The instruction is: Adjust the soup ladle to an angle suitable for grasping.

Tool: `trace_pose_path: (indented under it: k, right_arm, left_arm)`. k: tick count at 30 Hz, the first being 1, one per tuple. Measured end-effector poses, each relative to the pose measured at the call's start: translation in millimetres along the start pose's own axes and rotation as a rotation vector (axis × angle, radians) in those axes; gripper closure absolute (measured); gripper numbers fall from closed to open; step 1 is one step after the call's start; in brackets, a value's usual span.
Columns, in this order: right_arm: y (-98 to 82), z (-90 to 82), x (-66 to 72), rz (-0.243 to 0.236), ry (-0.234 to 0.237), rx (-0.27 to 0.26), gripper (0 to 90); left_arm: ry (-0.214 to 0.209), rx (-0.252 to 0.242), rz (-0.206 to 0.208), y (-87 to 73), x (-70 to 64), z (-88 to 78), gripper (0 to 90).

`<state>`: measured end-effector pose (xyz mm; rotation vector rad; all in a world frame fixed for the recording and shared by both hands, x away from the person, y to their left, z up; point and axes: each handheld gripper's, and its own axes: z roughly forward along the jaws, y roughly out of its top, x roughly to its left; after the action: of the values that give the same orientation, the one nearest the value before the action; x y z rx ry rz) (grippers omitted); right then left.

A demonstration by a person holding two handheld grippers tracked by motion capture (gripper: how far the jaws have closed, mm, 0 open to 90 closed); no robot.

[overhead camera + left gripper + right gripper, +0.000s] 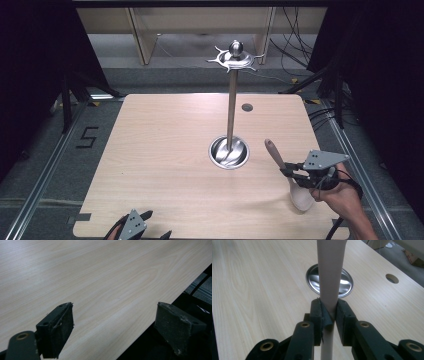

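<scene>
Right gripper view: the right gripper (328, 315) has its jaws clamped on the handle of a pale wooden spatula (329, 272), which runs straight ahead from the pads. Just beyond, the steel stand (345, 285) sits on the wooden table (262, 290). The left gripper (113, 327) rests wide open, holding nothing.

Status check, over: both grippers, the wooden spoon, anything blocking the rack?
Right gripper shut on wooden spoon. Left gripper open, idle. Path to rack clear.
</scene>
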<state>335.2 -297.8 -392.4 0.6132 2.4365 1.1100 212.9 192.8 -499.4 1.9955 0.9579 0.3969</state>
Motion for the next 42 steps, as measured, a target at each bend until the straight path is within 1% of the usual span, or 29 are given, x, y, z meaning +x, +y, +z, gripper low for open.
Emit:
trace_pose_path:
  k: [1,4,5,6,7,8,9,10,11,12,14,15,16,18,19,20,21,22,26,27,28,33,34,35,38,39,40,41,42]
  right_arm:
    - [-0.3,-0.5,-0.1,0.017,-0.004,-0.010,77.3]
    - [-0.6,-2.0,-2.4,0.016,0.000,-0.027,77.3]
    - [-1.6,-4.2,-3.4,0.039,-0.006,-0.037,77.3]
    - [-3.7,-6.5,-4.8,0.065,-0.005,-0.068,77.3]
    - [-6.4,-9.9,-7.9,0.080,-0.004,-0.108,77.3]
    - [-6.7,-11.5,-9.3,0.075,0.004,-0.111,77.3]
    - [-7.7,-12.5,-9.4,0.089,0.002,-0.134,77.4]
    - [-7.7,-12.5,-9.4,0.089,0.002,-0.134,77.4]
    - [-9.2,-13.7,-9.0,0.125,0.015,-0.169,77.4]
    - [-9.4,-14.3,-9.6,0.137,0.025,-0.173,77.3]
    - [-9.2,-12.1,-11.5,0.135,0.021,-0.202,77.3]
    - [-8.2,-11.0,-11.8,0.144,0.015,-0.211,77.4]
    - [-7.4,-10.5,-12.2,0.137,0.013,-0.218,77.3]
    - [-3.7,-11.3,-12.5,0.131,0.032,-0.208,77.3]
    - [-1.0,-9.6,-11.6,0.140,0.024,-0.236,77.3]
    - [1.3,-9.9,-11.6,0.145,0.030,-0.236,77.3]
    - [5.1,-9.5,-12.0,0.138,0.023,-0.251,77.3]
    - [7.9,-8.7,-12.3,0.128,0.025,-0.264,77.3]
    - [25.0,-7.0,-11.8,0.124,0.022,-0.283,77.3]
    - [30.7,-5.8,-13.4,0.103,0.019,-0.290,77.3]
    - [32.9,-6.2,-13.1,0.107,0.026,-0.282,77.3]
    - [54.4,-1.9,-17.4,0.110,0.018,-0.297,77.3]
    - [57.9,-1.5,-19.7,0.106,0.022,-0.293,77.3]
    - [61.9,-1.1,-20.7,0.110,0.031,-0.286,77.3]
    - [69.3,1.6,-23.1,0.098,0.028,-0.293,77.3]
    - [72.1,1.2,-23.7,0.095,0.024,-0.276,77.3]
    - [72.1,1.2,-23.7,0.095,0.024,-0.276,77.3]
    - [73.6,2.6,-22.7,0.100,0.010,-0.291,77.3]
    - [77.4,2.7,-24.5,0.083,0.014,-0.281,77.3]
  left_arm:
    - [0.000,-0.002,-0.001,-0.1,0.0,0.1,14.9]
    - [-0.001,-0.002,0.000,-0.2,0.0,0.1,14.9]
    - [0.006,0.001,0.007,-0.2,0.2,-0.8,14.9]
    - [0.013,0.007,0.011,-0.3,0.8,-0.9,14.9]
    - [-0.005,-0.022,0.004,-0.1,0.0,0.1,14.9]
    - [0.002,0.000,0.017,0.2,1.4,-0.9,14.9]
    - [0.003,-0.002,0.013,0.2,1.0,-0.9,14.9]
    - [0.003,-0.002,0.013,0.2,1.0,-0.9,14.9]
    - [0.005,-0.008,0.000,-0.3,-0.4,0.1,14.9]
    - [0.011,0.011,0.012,-0.1,0.6,-0.5,14.9]
    - [0.011,0.009,0.010,0.0,0.5,-0.5,14.9]
    - [0.011,0.010,0.013,0.1,0.7,-0.6,14.9]
    - [0.002,-0.004,-0.004,-0.1,-0.5,-0.3,14.9]
    - [0.000,-0.008,-0.005,-0.2,-0.7,-0.2,14.9]
    - [0.002,-0.004,-0.003,-0.1,-0.2,-0.2,14.9]
    - [0.002,-0.004,-0.003,-0.1,-0.2,-0.2,14.9]
    - [0.000,-0.010,-0.010,-0.1,-1.1,0.2,14.9]
    - [-0.001,-0.005,-0.001,-0.2,-0.3,0.3,14.9]
    - [0.001,-0.009,-0.008,-0.5,-0.8,0.4,14.9]
    - [0.011,0.010,0.017,-0.1,1.2,-0.5,14.9]
    - [0.009,0.008,0.015,-0.2,1.1,-0.6,14.9]
    - [0.008,0.009,0.013,-0.2,0.8,-0.7,14.9]
    - [-0.003,-0.012,-0.012,-0.3,-1.0,0.0,14.9]
    - [-0.002,-0.016,-0.008,-0.3,-0.8,0.1,14.9]
    - [-0.005,-0.012,-0.011,-0.4,-1.2,0.1,14.9]
    - [-0.005,-0.012,-0.010,-0.4,-1.2,0.1,14.9]
    - [-0.005,-0.012,-0.010,-0.4,-1.2,0.1,14.9]
    - [-0.007,-0.008,0.015,0.3,0.0,-0.9,14.9]
    - [-0.004,-0.011,0.000,0.0,-0.9,-0.5,14.9]
